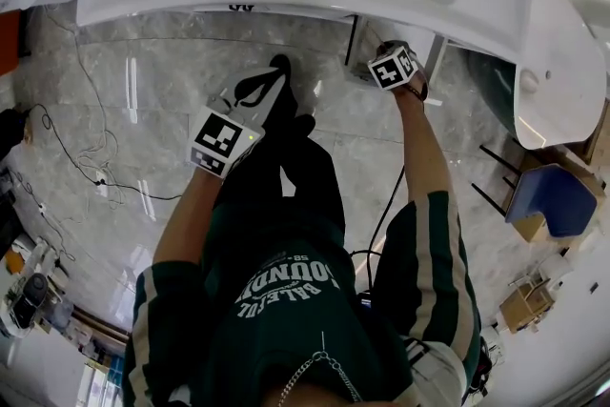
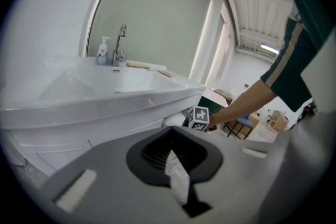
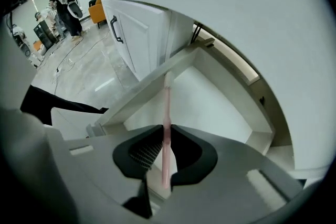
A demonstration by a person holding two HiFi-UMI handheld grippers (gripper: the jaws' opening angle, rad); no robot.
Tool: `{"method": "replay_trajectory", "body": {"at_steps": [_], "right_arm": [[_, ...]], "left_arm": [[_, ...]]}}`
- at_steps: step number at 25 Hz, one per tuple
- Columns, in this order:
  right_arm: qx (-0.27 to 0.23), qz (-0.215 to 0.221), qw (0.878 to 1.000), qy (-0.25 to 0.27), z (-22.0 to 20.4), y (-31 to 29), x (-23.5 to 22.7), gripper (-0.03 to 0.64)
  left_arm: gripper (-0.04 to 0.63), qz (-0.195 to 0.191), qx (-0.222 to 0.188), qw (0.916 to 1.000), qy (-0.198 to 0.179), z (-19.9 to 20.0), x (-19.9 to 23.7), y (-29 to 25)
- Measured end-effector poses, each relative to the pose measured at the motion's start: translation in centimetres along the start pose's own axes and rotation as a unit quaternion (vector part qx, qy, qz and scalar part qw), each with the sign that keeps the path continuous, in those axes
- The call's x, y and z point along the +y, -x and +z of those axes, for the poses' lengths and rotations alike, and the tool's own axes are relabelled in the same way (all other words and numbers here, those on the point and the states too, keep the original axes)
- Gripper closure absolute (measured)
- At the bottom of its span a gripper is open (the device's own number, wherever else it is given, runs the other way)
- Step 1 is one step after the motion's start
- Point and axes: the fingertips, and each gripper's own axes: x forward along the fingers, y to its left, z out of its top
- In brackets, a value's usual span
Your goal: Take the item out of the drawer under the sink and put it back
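Right gripper [image 3: 166,139] clamps a thin pale-pink plastic stick [image 3: 167,102], possibly a toothbrush, above the open white drawer [image 3: 152,81]. The narrow pinch may let it pivot and drop. Left gripper [image 2: 173,157] closed.

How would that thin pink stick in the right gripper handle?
The pink stick looks slim, so probably light. It stands straight in the right gripper, so likely stiff. Narrow and smooth-looking, it might pivot or slip.
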Motion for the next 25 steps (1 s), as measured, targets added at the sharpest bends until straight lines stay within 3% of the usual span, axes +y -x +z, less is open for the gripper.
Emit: {"method": "replay_trajectory", "body": {"at_steps": [6,10,14,19,25], "right_arm": [[-0.017,-0.005,1.000,-0.025,0.4,3.8,0.7,0.565],[-0.052,-0.019,0.998,-0.035,1.4,8.1,1.1,0.565],[-0.084,-0.012,0.995,-0.058,2.0,13.0,2.8,0.565],[-0.128,-0.004,0.986,-0.105,3.4,18.3,4.8,0.565],[-0.191,-0.025,0.971,-0.142,5.3,25.2,4.4,0.565]], "left_arm": [[0.546,-0.012,-0.010,0.9998,-0.008,2.3,-1.0,0.8],[0.546,-0.012,-0.025,0.9991,-0.031,3.3,-1.0,1.2],[0.546,-0.016,-0.029,0.9990,-0.031,4.9,-1.8,2.0],[0.546,-0.020,-0.040,0.9985,-0.031,7.1,-2.6,2.9],[0.546,-0.028,-0.069,0.9961,-0.048,11.3,-3.7,4.2]]}}
